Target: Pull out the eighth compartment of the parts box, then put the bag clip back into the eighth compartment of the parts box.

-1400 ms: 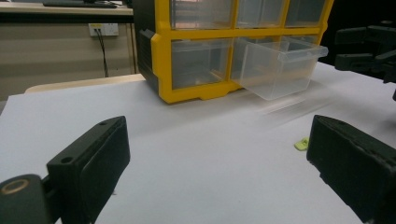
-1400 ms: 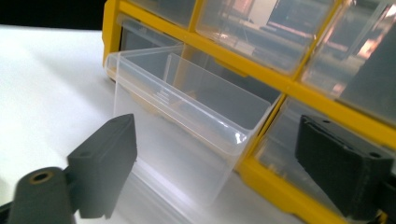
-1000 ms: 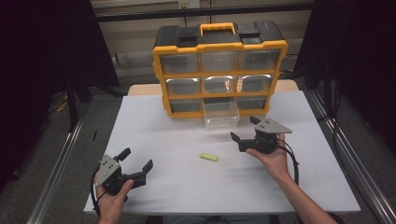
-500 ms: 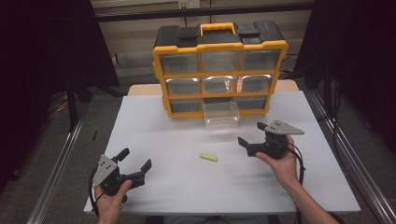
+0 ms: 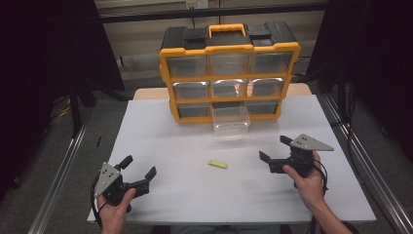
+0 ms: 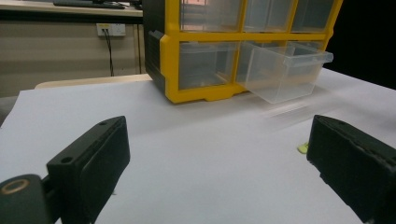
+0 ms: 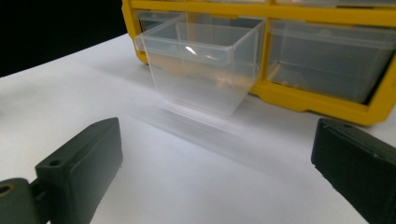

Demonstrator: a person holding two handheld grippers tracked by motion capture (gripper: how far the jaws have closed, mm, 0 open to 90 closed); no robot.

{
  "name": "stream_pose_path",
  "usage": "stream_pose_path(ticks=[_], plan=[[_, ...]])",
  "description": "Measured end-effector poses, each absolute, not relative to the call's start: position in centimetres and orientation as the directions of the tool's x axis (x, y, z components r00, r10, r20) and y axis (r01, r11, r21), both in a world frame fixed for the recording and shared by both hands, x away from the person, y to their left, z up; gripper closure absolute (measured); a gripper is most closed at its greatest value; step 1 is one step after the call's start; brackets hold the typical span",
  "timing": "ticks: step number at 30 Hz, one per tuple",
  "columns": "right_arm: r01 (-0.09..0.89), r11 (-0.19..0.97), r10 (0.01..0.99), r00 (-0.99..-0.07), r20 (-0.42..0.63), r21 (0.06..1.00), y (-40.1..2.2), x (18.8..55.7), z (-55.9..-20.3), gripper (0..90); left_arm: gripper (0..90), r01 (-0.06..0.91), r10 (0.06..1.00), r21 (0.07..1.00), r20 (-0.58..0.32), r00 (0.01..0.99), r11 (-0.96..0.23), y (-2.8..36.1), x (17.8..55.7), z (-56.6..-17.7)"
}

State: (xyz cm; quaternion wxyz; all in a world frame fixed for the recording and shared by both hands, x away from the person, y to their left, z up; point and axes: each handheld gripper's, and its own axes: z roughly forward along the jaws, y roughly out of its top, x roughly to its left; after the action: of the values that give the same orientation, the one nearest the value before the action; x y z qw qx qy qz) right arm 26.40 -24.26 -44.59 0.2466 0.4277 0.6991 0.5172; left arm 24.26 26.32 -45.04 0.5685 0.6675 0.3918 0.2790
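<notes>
- High view: the right gripper (image 5: 273, 152), jaws spread and empty and just been opening, sits right of the yellow-green piece (image 5: 217, 165); the left gripper (image 5: 139, 167), also spread, lies left of the piece.
- Left gripper view: the piece (image 6: 303, 148) lies by the right jaw.
- Right gripper view: the pulled-out clear drawer (image 7: 203, 58) stands ahead.

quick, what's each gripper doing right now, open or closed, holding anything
Left gripper: open, holding nothing.
Right gripper: open, holding nothing.

Your left gripper (image 5: 139, 171) sits low at your near left, jaws wide, nothing between them. Your right gripper (image 5: 275, 149) hangs at your right, jaws just opening to full spread, empty.
</notes>
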Motion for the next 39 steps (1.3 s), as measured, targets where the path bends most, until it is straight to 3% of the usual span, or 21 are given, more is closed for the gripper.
stream_pose_path(ticks=[16, 27, 39], plan=[[0.382, 0.093, 0.895, -0.437, 0.092, 0.919, -26.8, 23.4, -45.6, 1.5, 5.7, 0.208, 0.837, 0.976, -0.063, 0.544, -0.062, 26.5, 24.2, -45.0], [0.418, 0.068, 0.874, -0.463, 0.148, 0.906, -26.5, 24.1, -45.6, 2.0, 5.7, 0.222, 0.834, 0.972, -0.064, 0.548, -0.072, 26.6, 24.4, -45.1], [0.442, 0.139, 0.829, -0.541, 0.14, 0.886, -25.1, 24.5, -45.8, 3.0, 5.7, 0.219, 0.832, 0.974, -0.078, 0.549, -0.053, 26.4, 24.2, -44.9]])
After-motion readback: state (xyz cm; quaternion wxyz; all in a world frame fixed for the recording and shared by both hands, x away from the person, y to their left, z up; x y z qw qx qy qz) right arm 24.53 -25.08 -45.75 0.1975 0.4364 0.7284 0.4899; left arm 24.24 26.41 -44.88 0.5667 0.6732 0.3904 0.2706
